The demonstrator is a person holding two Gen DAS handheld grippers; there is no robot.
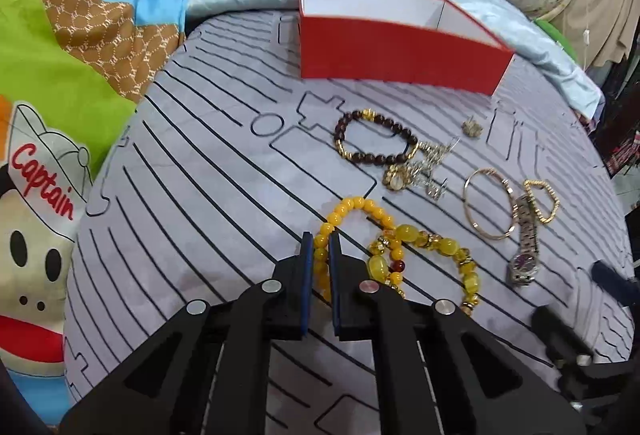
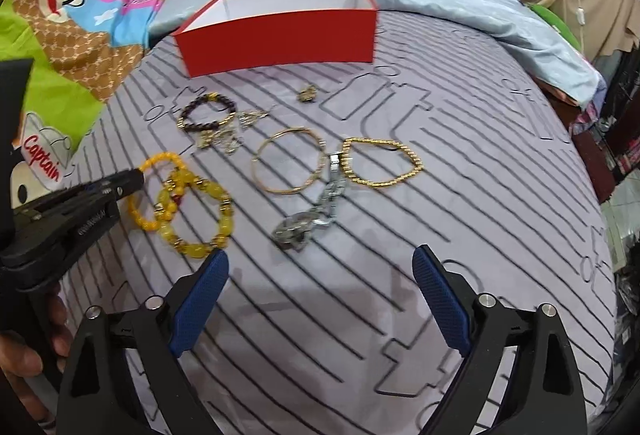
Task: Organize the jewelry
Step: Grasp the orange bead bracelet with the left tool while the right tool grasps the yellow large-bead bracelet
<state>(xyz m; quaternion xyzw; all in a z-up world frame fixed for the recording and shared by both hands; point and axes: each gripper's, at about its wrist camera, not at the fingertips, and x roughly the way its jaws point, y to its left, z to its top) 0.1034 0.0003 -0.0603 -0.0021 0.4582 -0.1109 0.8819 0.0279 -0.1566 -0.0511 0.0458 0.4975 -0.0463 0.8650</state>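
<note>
We have the left gripper (image 1: pixel 321 241) down on the grey line-patterned mat (image 1: pixel 200 195), its two fingers drawn nearly together around a strand of the small yellow bead bracelet (image 1: pixel 352 207), pinching it where it lies. Just beside it, and overlapping it, sits the chunkier amber bead bracelet (image 1: pixel 440 247). Our right gripper (image 2: pixel 320 267) hovers above the mat with its blue-padded fingers (image 2: pixel 200 299) spread wide and nothing between them. Ahead of it we see the silver wristwatch (image 2: pixel 312 215), its strap touching the thin gold bangle (image 2: pixel 288 165) and the gold chain bracelet (image 2: pixel 382 163). Farther back lie the dark bead bracelet with gold spacers (image 2: pixel 206 117), a tangle of small silver and gold pieces (image 2: pixel 224 141) against it, and a little gold ornament (image 2: pixel 307 93) apart on its own. The red open box (image 2: pixel 280 35) stands at the far edge of the mat, its white interior showing no jewelry. Cartoon monkey bedding (image 1: pixel 60 75) surrounds the mat.
</note>
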